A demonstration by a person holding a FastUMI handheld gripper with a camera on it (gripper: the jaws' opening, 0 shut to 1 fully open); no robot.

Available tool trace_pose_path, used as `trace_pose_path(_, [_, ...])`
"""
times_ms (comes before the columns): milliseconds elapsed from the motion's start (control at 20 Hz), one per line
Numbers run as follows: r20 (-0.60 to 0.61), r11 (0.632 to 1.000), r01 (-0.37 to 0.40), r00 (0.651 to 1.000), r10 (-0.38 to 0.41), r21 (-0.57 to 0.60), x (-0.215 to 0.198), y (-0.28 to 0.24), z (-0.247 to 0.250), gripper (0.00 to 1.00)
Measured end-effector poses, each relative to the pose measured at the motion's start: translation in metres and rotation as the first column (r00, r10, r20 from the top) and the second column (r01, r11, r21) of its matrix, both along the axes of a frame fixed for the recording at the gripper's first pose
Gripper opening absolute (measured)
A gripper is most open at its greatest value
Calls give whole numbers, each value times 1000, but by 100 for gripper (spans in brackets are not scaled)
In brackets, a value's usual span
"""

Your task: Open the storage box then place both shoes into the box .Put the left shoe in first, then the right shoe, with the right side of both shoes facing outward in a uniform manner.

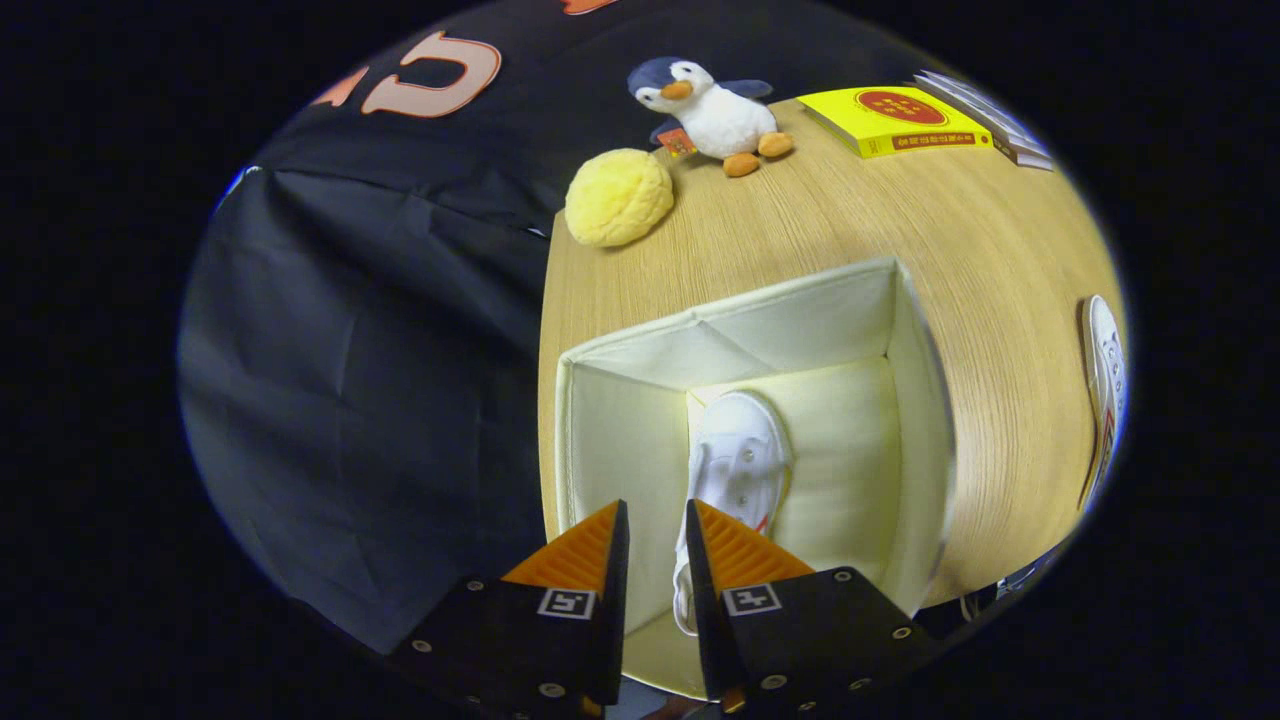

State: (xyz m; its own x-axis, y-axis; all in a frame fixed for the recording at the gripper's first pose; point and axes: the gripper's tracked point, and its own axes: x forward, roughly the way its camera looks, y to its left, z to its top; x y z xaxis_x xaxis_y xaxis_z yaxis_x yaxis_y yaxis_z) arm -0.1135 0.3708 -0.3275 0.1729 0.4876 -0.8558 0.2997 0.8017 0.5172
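The gripper hangs over the near edge of the open storage box, its fingers drawn close with only a narrow gap between them and nothing pinched in it. Just ahead of the right finger, down on the box floor, lies a white canvas sneaker, toe pointing away toward the far wall; its heel end runs under the right fingertip, and whether that finger touches it is hard to say. The box stands on a wooden table. Well to the right, on the table outside the box, lies the second white sneaker. At the far side sit a yellow plush ball, a plush penguin and a yellow book.
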Motion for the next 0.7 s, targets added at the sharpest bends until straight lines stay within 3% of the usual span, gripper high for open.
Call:
trace_pose_path(300, [189,997,-44,980,56,-63,6,-87,40,72])
trace_pose_path(500, [261,993,-58,962,84,-106,-1,-144,58,84])
trace_pose_path(700, [300,987,-67,948,109,-149,-22,-198,56,91])
